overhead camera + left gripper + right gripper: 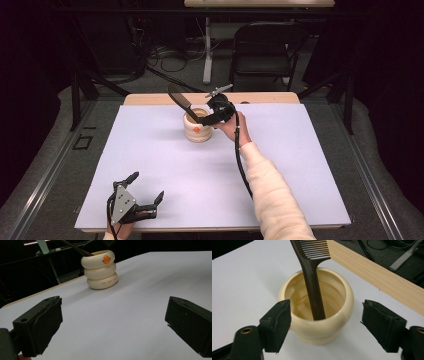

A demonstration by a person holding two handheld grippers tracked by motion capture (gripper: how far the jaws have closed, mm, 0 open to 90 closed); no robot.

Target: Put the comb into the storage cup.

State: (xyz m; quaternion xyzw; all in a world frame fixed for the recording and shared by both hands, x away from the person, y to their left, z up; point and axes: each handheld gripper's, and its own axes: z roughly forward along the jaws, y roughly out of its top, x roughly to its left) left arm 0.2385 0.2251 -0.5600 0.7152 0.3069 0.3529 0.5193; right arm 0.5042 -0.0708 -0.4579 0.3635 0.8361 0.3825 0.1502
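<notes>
A cream cup [197, 129] shaped like stacked rings, with an orange duck mark, stands toward the back of the white table sheet [165, 165]. A dark comb [178, 100] stands in it handle down and leans up to the left. My right gripper [207, 119] hovers at the cup's right rim. In the right gripper view it is open [325, 325], its jaws either side of the cup [317, 333] and clear of the comb [313, 290]. My left gripper [147, 186] rests open near the front left edge. Its own view [112, 325] has the cup [100, 270] and comb [77, 250] far ahead.
A wooden table edge [265, 98] runs along the back of the sheet. Behind the table stand a dark folding chair [265, 50] and a white desk leg [207, 50], with cables on the floor. Black frame struts [76, 95] rise at the left.
</notes>
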